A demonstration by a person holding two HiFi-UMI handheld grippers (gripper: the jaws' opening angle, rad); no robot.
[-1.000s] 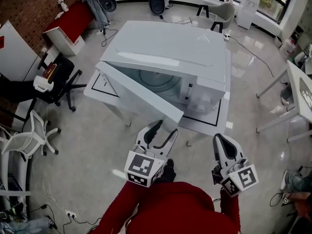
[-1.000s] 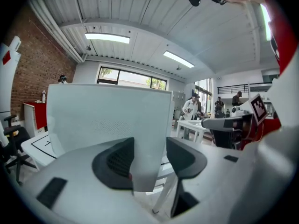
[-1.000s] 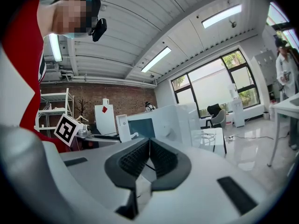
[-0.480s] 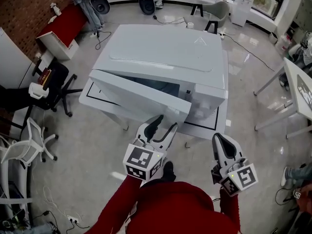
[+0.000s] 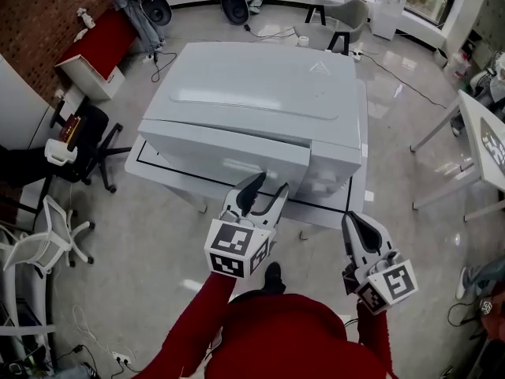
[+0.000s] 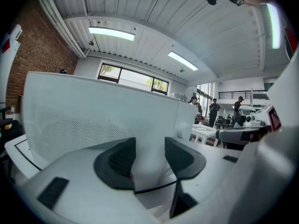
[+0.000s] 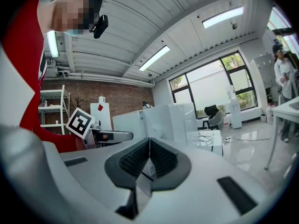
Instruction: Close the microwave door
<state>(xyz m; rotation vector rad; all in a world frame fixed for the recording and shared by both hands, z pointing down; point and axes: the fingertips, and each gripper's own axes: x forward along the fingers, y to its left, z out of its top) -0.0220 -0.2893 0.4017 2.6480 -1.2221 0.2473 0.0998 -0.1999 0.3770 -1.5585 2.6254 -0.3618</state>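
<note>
Microwave (image 5: 252,93): large white unit, centre of scene, on a low white table (image 5: 335,210) marked with a black outline; a faint triangle mark shows on the top at the far right. Door (image 5: 225,160): on the near face, hinged left, swung almost flush with the body; its right edge looks slightly proud of the control panel, so it is probably not latched. Left gripper (image 5: 271,184): tips at or just beside the door's lower right part; whether they touch cannot be told. Its jaws stand well apart and are closing, with nothing between the pads; the left gripper view shows only the dotted door face (image 6: 93,106) ahead of the gripper (image 6: 149,157). Right gripper (image 5: 353,221): held back at near right, well clear of the microwave; jaws pressed together on nothing, as the right gripper view confirms (image 7: 149,160). Step in hand, as judged: final push to latch. Best done pressing square on the door's right edge, far from the hinge, straight toward the body until seated, right gripper kept clear. Writing: no brand or legible text on the microwave; marker cubes (image 5: 235,251) carry black-and-white square patterns only.
</note>
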